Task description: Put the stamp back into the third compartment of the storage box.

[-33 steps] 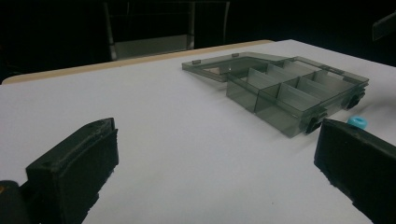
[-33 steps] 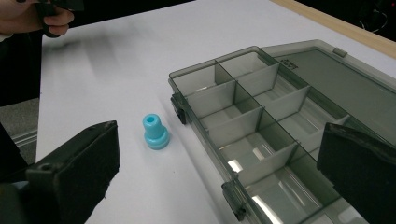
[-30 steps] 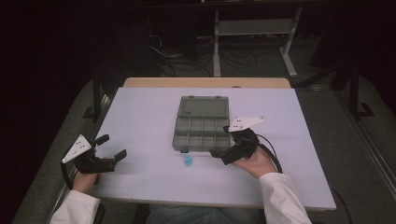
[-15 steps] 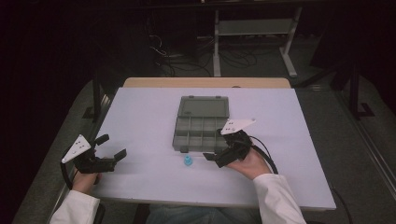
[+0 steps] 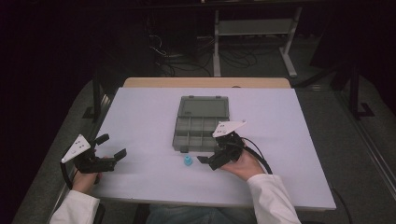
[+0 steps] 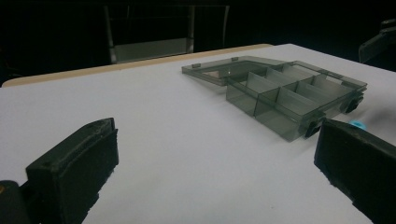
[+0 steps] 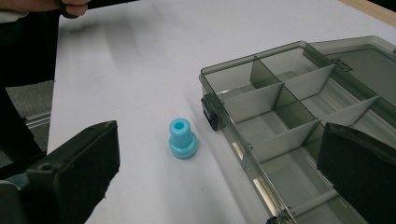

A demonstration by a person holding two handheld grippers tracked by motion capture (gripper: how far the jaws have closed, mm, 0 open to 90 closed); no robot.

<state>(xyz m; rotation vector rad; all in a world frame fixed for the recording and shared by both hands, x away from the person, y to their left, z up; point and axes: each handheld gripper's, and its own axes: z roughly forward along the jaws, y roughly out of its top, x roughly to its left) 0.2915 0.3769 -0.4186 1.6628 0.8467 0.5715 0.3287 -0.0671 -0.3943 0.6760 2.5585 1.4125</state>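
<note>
Right gripper (image 5: 208, 161), fingers spread, just beside the blue plug (image 5: 187, 162) before the compartment box (image 5: 201, 123); left gripper (image 5: 113, 148) likewise spread, well apart.

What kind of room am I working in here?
Probably a lab or test bench: a plain white-topped table, loose black cables on the floor behind it, and a white metal equipment stand in a dark room.

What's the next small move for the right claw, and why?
Probably ease the right claw forward and down to straddle the blue plug: it stands upright on the table, untouched, beside the open organizer box, and the jaws are open, short of it.
</note>
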